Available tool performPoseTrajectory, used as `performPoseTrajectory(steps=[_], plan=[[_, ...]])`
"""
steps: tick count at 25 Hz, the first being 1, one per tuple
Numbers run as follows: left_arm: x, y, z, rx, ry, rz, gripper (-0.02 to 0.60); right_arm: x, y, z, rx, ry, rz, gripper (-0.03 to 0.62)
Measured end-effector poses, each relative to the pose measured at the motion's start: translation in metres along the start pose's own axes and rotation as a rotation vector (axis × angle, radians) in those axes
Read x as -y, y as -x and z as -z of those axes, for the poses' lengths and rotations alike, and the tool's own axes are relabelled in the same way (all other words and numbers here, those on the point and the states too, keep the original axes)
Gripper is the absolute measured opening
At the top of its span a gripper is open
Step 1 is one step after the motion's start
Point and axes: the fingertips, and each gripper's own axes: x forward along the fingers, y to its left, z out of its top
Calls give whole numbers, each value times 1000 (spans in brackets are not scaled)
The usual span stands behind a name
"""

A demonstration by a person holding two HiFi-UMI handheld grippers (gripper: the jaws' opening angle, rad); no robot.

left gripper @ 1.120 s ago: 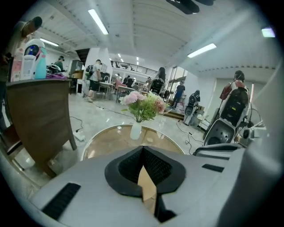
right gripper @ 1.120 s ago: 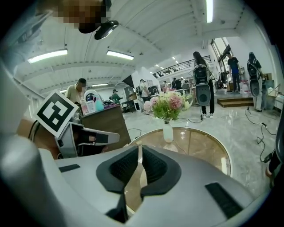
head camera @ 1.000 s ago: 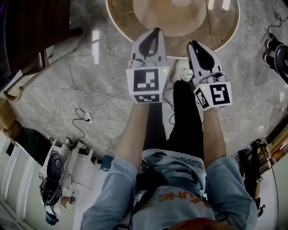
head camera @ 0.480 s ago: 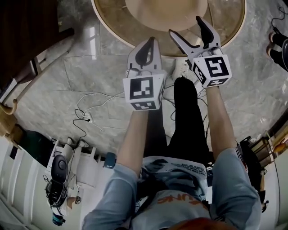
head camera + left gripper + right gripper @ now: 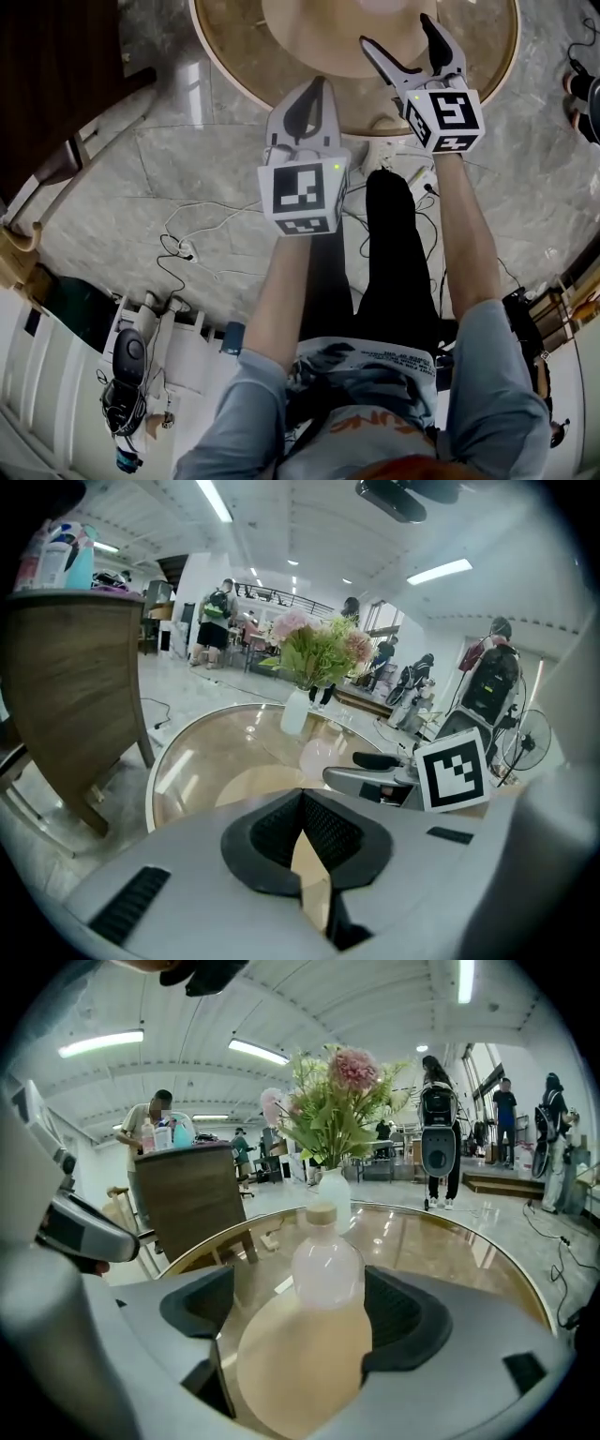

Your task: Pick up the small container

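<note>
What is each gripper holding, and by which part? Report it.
Nothing held. Left gripper shut, empty; right gripper opening, small container ahead between its jaws, untouched.

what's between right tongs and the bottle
Just bare glass tabletop, in the right gripper view; the right tongs are opening, small bottle ahead, ungripped.

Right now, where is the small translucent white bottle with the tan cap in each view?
Head view: not clearly in it.
Left gripper view: the bottle, faint, just above centre, below the white vase of pink flowers.
Right gripper view: the bottle, dead centre, between the right gripper's opening jaws, untouched.
Shared landmark: that vase, right behind it in both gripper views.
</note>
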Motion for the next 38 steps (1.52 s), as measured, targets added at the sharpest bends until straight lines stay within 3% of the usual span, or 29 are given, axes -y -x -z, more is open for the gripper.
performPoseTrajectory(steps=[6,11,26,38], plan=[[-7,-5,2,-6,71,-44,23,19,-24,-15,73,-72,25,445],[-10,-10,0,-13,82,-71,23,24,-45,-18,71,-42,54,443],[-24,-32,5,-56,69,-17,23,38,-80,-16,36,27,132,420],[-23,-40,1,-60,60,15,23,39,-89,-9,-58,57,176,402]])
